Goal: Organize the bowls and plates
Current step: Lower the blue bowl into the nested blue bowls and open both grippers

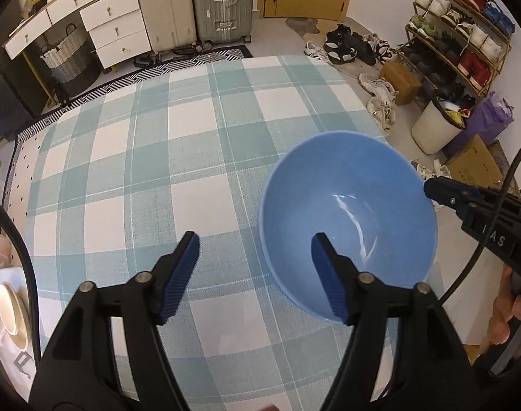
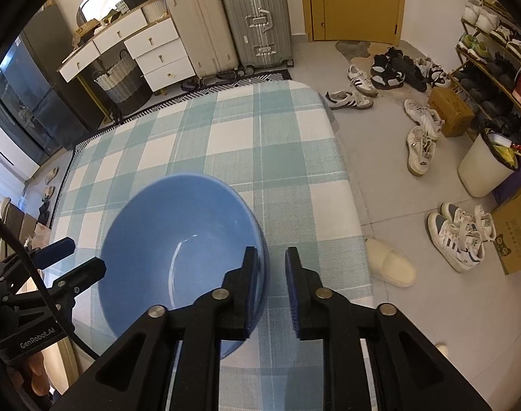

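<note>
A blue bowl (image 1: 346, 202) sits on the checked tablecloth (image 1: 178, 157) near the table's right edge; it also shows in the right wrist view (image 2: 178, 236). My left gripper (image 1: 255, 245) is open, its right finger over the bowl's near rim, its left finger over the cloth. My right gripper (image 2: 270, 260) is open a little, its left finger inside the bowl's right rim and its right finger outside, the wall between them with a gap. In the left wrist view the right gripper (image 1: 432, 188) sits at the bowl's right rim.
A cream plate or bowl (image 1: 10, 311) lies at the far left on a white cloth. Beyond the table's right edge the floor holds shoes (image 2: 421, 137), a slipper (image 2: 390, 263), a white bin (image 2: 486, 164) and cardboard boxes (image 2: 517, 236). Suitcases (image 2: 257, 17) and drawers stand behind.
</note>
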Demonstrator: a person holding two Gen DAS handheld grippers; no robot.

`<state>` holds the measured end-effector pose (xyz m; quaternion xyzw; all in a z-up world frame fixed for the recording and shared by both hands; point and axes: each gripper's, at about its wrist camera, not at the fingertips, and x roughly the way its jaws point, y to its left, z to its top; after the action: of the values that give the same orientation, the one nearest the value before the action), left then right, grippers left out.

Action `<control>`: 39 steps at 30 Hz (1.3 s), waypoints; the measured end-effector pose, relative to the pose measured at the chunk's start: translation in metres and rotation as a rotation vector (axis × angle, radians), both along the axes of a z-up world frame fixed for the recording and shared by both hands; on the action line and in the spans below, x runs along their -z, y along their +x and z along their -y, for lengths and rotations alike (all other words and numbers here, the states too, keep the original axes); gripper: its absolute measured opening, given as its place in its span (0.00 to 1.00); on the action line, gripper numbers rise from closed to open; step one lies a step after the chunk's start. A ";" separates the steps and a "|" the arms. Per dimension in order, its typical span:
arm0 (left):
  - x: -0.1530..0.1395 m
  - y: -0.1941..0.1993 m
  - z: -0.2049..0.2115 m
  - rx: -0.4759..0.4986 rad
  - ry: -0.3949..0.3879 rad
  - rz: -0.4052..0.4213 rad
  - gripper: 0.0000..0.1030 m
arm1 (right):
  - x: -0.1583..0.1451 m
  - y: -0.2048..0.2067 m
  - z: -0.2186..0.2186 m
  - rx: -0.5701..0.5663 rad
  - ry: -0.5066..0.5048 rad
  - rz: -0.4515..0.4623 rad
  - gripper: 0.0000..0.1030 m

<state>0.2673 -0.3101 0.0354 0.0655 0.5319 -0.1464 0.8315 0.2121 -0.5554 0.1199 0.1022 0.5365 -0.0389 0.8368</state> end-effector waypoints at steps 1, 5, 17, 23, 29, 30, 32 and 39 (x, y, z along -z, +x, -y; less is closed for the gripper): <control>-0.003 -0.002 -0.001 0.001 -0.002 0.006 0.72 | -0.003 -0.003 0.002 0.002 0.013 0.006 0.23; -0.009 -0.010 -0.006 0.006 -0.029 0.012 0.72 | -0.014 -0.016 0.007 0.013 0.030 0.041 0.75; -0.011 -0.030 -0.017 0.010 -0.024 0.003 0.82 | -0.032 -0.054 0.020 0.033 0.052 0.063 0.98; -0.007 -0.029 -0.021 -0.005 -0.013 -0.011 0.82 | -0.033 -0.057 0.020 0.033 0.052 0.064 0.99; -0.006 -0.030 -0.021 0.001 -0.038 -0.006 0.82 | -0.034 -0.060 0.019 0.031 0.053 0.062 0.99; -0.005 -0.030 -0.021 0.001 -0.048 -0.010 0.82 | -0.035 -0.062 0.019 0.030 0.051 0.063 0.99; -0.003 -0.029 -0.021 0.000 -0.062 -0.010 0.82 | -0.034 -0.061 0.018 0.030 0.053 0.062 0.99; 0.001 -0.026 -0.021 0.006 -0.094 0.022 0.98 | -0.034 -0.057 0.012 0.022 0.039 0.070 0.99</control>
<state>0.2414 -0.2890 0.0340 0.0294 0.5151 -0.1730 0.8390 0.1552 -0.5670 0.1536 0.1256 0.5063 -0.0340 0.8525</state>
